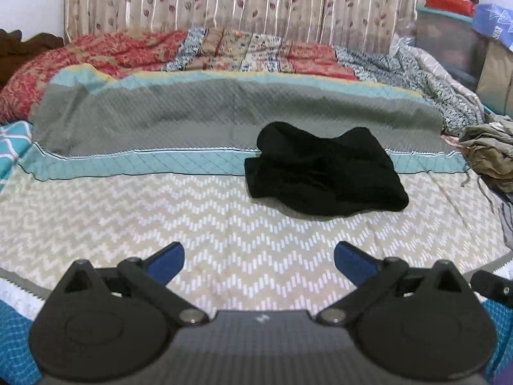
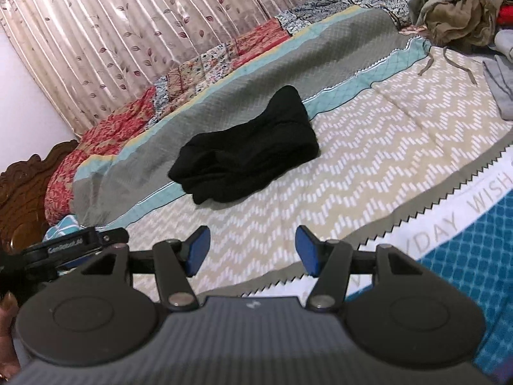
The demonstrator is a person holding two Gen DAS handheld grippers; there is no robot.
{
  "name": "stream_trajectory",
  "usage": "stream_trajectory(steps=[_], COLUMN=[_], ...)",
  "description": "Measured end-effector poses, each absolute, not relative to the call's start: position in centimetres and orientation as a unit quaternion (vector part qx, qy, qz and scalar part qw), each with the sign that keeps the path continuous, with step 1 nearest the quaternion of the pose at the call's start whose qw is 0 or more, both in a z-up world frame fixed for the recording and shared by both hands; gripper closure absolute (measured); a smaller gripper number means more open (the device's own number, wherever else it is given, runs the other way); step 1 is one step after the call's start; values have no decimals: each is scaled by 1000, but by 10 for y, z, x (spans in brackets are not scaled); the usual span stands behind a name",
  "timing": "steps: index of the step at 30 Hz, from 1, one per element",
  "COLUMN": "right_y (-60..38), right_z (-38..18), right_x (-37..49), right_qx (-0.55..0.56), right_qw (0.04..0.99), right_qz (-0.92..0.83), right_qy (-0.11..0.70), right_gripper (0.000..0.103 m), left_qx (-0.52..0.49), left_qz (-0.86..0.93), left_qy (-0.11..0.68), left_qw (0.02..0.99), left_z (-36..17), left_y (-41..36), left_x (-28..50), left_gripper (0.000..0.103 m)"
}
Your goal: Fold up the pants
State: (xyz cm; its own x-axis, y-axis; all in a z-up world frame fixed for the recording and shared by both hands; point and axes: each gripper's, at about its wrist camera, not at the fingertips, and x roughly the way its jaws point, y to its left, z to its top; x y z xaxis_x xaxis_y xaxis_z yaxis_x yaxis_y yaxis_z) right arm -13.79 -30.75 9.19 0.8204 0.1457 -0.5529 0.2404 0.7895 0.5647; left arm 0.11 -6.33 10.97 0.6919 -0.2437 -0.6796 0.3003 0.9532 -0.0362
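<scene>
Your left hand-held gripper (image 1: pixel 259 258) and right hand-held gripper (image 2: pixel 252 250) both gape empty, pants (image 1: pixel 323 170) bundled ahead on the bed (image 1: pixel 128 224), slightly right of left.

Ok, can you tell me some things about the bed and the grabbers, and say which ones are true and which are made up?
1. The black pants lie in a folded bundle on the bedsheet. True.
2. The left gripper is squeezing the pants. False: it is open, apart from them, holding nothing.
3. The right gripper is open. True.
4. The curtain behind the bed is plain blue. False: it is beige with leaf prints.
5. A heap of olive clothes sits at the bed's far corner. True.
</scene>
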Motion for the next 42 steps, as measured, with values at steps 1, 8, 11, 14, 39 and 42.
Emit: stream_trajectory(steps=[1,8,11,14,39,42], right_y=[-305,-291,-285,-282,-273,-275], right_z=[94,102,108,113,99,96], right_x=[-141,-157,-163,-167,-171,-172], right_qx=[324,324,321,318,340,346], right_qw=[898,896,899,902,886,883], right_qz=[-26,-13,-10,-10,-33,-36], right_qy=[298,302,298,292,313,314], right_gripper=[41,39,38,37,35,35], left_qx=[36,50,52,52,94,113], left_qz=[-149,-143,-140,-139,-108,-109], left_qy=[361,328,320,320,392,388], left_qw=[920,932,936,936,909,908], left_z=[112,123,126,125,93,92], left_y=[-61,-51,-49,-48,-57,-63], left_x=[-4,-35,-42,-45,-53,-56], left_gripper=[0,0,0,0,0,0])
